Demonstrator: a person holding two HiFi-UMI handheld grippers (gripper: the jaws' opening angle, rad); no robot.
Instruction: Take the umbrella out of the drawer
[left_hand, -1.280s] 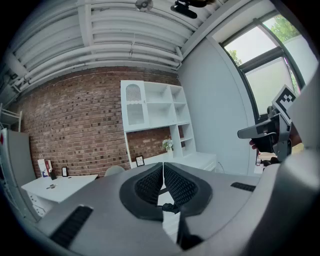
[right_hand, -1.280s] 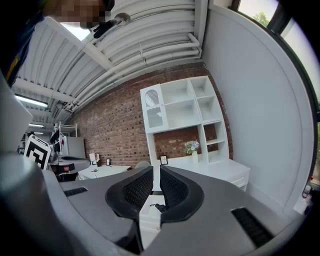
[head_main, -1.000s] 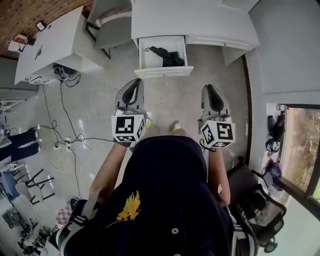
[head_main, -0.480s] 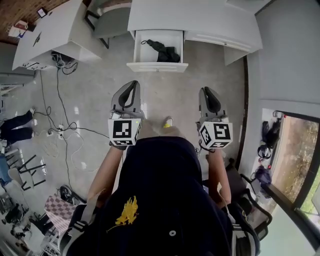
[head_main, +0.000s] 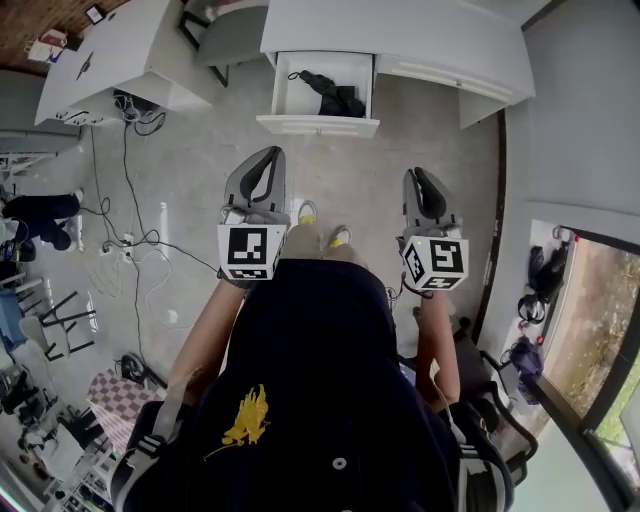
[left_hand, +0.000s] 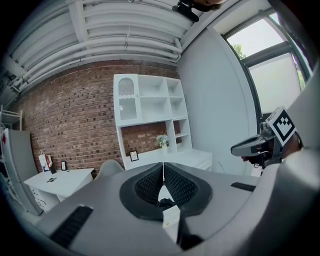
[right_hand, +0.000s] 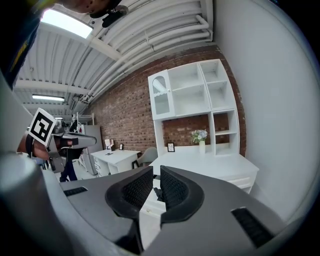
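The white drawer (head_main: 318, 124) stands pulled out of the white desk (head_main: 400, 35) at the top of the head view. A black folded umbrella (head_main: 335, 97) lies inside it. My left gripper (head_main: 265, 157) and right gripper (head_main: 419, 176) are held side by side in front of the person's body, well short of the drawer, above bare floor. Both point toward it with jaws shut and nothing in them. In the left gripper view the umbrella (left_hand: 168, 202) shows small and far off beyond the closed pads. The right gripper view shows the umbrella (right_hand: 157, 193) the same way.
A second white desk (head_main: 110, 55) and a grey chair (head_main: 225, 30) stand at the upper left. Cables and a power strip (head_main: 140, 270) lie on the floor to the left. A grey wall (head_main: 570, 120) runs along the right, with an office chair (head_main: 500, 400) behind the person.
The person has stepped on the spot, with both feet now showing between the grippers. Both grippers have shifted slightly with the body and stay shut. The drawer and umbrella are unchanged.
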